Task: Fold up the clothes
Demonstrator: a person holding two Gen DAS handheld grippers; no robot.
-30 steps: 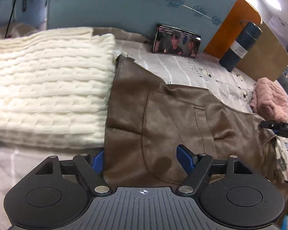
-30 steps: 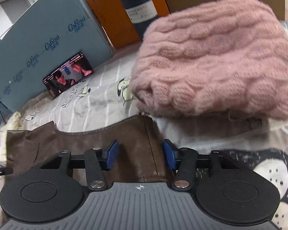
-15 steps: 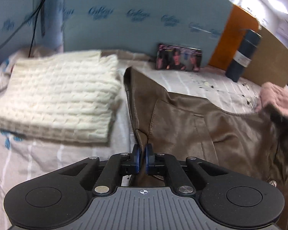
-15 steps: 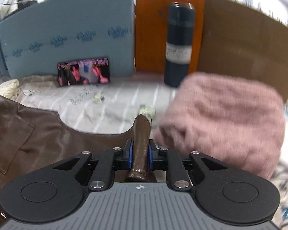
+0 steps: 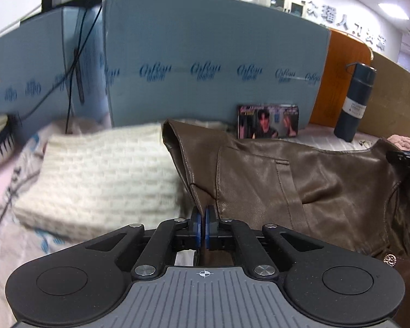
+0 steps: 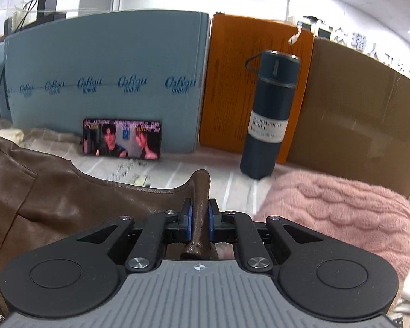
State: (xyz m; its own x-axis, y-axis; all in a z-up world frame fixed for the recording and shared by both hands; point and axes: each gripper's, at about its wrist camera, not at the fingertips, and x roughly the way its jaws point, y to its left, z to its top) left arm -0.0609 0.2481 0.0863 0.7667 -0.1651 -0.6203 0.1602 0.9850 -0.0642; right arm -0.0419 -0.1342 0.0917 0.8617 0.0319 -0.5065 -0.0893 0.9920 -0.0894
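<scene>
A brown leather garment (image 5: 300,180) hangs lifted between my two grippers above the bed. My left gripper (image 5: 204,228) is shut on its left edge, with the leather pinched between the blue pads. My right gripper (image 6: 199,220) is shut on a bunched fold of the same garment (image 6: 54,199), which spreads to the left in the right wrist view. The tip of the right gripper shows at the right edge of the left wrist view (image 5: 407,158).
A folded cream knit sweater (image 5: 101,175) lies left of the garment. A folded pink sweater (image 6: 339,218) lies right. A phone (image 6: 122,142), a dark blue flask (image 6: 270,114), blue foam boards (image 5: 216,63), an orange panel and cardboard (image 6: 363,114) stand along the back.
Both grippers went from open around the garment's edges to shut on them, then rose, lifting the brown garment off the bed.
</scene>
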